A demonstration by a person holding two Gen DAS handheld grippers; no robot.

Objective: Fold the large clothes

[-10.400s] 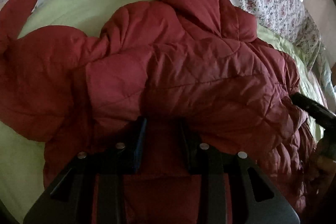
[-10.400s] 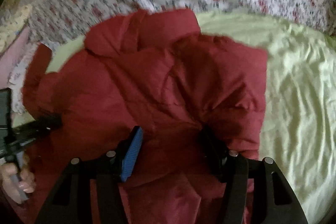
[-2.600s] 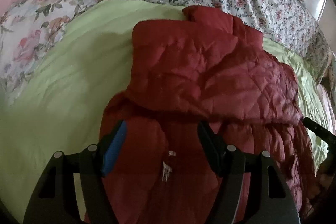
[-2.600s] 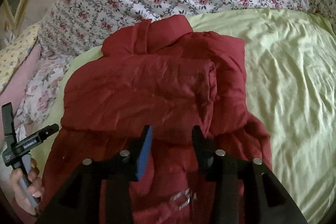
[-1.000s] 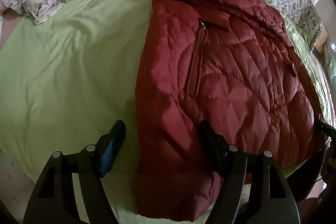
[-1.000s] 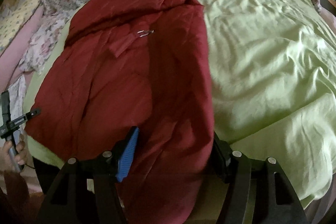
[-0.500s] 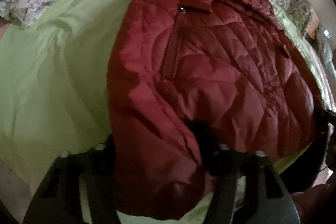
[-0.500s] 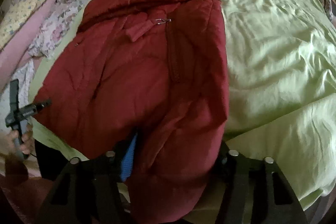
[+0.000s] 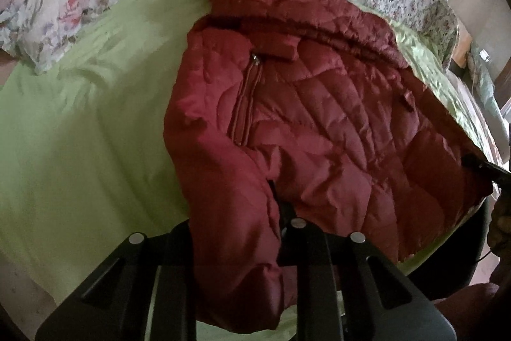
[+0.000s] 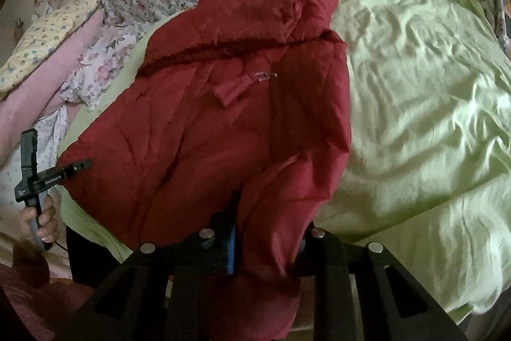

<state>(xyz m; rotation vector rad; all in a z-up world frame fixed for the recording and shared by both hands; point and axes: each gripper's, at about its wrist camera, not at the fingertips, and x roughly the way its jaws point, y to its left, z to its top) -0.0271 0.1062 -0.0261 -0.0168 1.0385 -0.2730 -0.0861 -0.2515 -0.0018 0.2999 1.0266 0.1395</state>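
At bed edge | left claw [image 9: 236, 232], right claw [image 10: 265, 242] clamp red jacket [image 9: 319, 123] hem | green sheet [image 10: 415, 104] alongside

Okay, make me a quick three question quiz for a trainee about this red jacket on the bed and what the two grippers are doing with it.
1. True or false: both the left hand-held gripper and the right hand-held gripper are shut on the red jacket.
2. What lies directly under the jacket? A) a bare wooden floor B) a light green sheet C) a blue towel
3. Fill in: near the collar, a metal ______ pull shows at the top of a closed pocket.

Key: 1 true, each pinches a bunch of fabric at the near hem. 2 B. 3 zipper.
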